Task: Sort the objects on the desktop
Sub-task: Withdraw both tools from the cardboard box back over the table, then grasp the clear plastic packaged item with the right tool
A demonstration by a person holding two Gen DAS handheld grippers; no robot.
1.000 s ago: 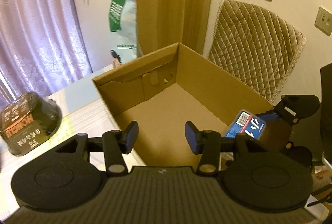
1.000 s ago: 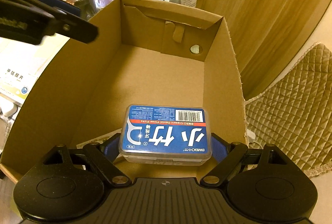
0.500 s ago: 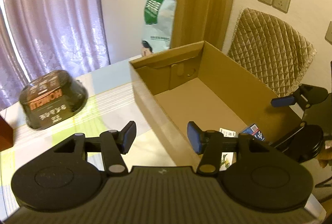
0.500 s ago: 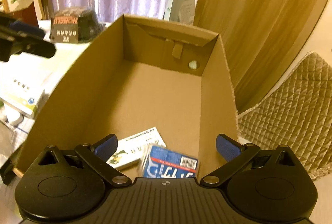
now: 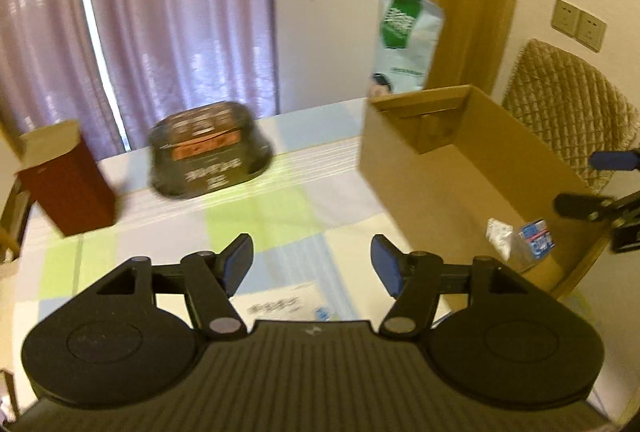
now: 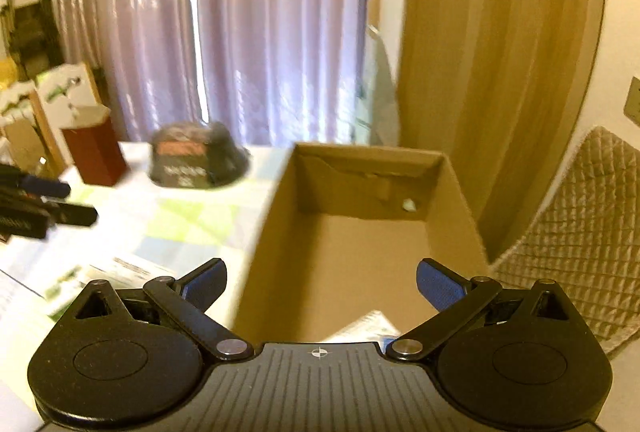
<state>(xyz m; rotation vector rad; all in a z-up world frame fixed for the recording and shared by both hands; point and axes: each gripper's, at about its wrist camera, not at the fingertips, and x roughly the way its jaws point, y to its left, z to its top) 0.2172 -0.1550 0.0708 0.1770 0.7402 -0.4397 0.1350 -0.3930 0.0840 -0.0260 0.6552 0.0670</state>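
An open cardboard box (image 5: 404, 160) stands at the table's right; its inside wall (image 6: 360, 192) faces the right wrist view. Inside it lie a small blue dental-floss box (image 5: 536, 238) and a white packet (image 5: 498, 232). My left gripper (image 5: 312, 264) hangs open over the checked tablecloth, left of the box, nothing between its fingers. My right gripper (image 6: 320, 282) is open above the box's near end, empty; it also shows at the right edge of the left wrist view (image 5: 600, 184). A black instant-noodle bowl (image 5: 208, 152) and a dark red carton (image 5: 68, 188) stand further back.
A white leaflet (image 5: 288, 304) lies under the left gripper, more papers (image 6: 100, 276) at the table's near left. A green-and-white bag (image 5: 404, 40) stands behind the box. A quilted chair back (image 5: 568, 104) is to the right. Curtains hang behind the table.
The right gripper let go of the blue floss box, which now lies in the cardboard box, then drew back and up. The left gripper swung left, away from the box, over the tablecloth.
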